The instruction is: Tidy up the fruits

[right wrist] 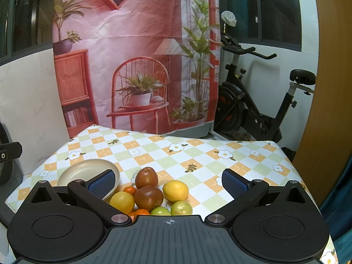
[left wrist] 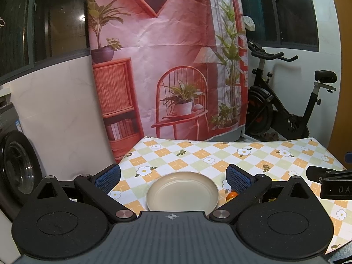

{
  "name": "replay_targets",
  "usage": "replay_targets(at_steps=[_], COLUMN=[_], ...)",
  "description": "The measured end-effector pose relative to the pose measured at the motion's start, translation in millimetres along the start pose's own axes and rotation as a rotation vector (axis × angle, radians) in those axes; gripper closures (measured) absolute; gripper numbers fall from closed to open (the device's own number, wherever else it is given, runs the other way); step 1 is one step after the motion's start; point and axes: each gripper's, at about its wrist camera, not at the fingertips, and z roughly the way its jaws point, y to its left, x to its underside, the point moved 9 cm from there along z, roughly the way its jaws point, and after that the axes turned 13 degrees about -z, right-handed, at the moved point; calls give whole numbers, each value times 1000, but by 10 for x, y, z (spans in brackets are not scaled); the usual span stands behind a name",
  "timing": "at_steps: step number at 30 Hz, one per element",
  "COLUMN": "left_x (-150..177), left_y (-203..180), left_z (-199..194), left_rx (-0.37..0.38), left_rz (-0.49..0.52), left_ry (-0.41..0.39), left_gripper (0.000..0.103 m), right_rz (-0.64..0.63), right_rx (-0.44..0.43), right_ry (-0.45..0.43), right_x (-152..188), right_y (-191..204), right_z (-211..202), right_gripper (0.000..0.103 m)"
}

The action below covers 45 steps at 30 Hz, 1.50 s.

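You have not put any fruit away yet. The round cream plate (left wrist: 182, 191) is empty, and all the fruit sits in a little pile on the checked flower tablecloth (right wrist: 198, 151), just to the right of the plate.

Look through your right wrist camera. You can see two dark red apples, one (right wrist: 146, 177) behind the other (right wrist: 148, 198). There is a yellow lemon (right wrist: 176, 191) on the right and another yellow fruit (right wrist: 122, 202) on the left. Two small green fruits (right wrist: 181, 208) sit at the front. Small orange tangerines (right wrist: 129, 190) peek out between the others; you cannot tell how many. So every piece is left to move, if the plate is where they go.

Your right gripper (right wrist: 169, 183) has its jaws spread wide with nothing in them. The fruit pile lies low between the two jaws, a bit toward the left one. The front apple is nearest the middle. The left blue pad (right wrist: 101, 186) shows in front of the plate's rim.

Your left gripper (left wrist: 173, 179) is spread wide too, and holds nothing. The plate sits right between its jaws, near the camera. One small orange fruit (left wrist: 232, 195) peeks out beside its right finger. The pictures do not show how high either gripper is above the table.
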Motion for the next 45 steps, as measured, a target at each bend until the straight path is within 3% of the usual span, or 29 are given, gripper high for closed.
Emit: replay_targets(at_steps=[45], left_x=[-5], left_y=[-14], left_z=[-33], left_rx=[3], left_rz=[-4], left_ry=[-9], left_gripper=[0], right_rz=[0], right_rx=[0], right_ry=[-1], right_x=[-9], right_y=[-2], right_z=[-23], right_gripper=[0])
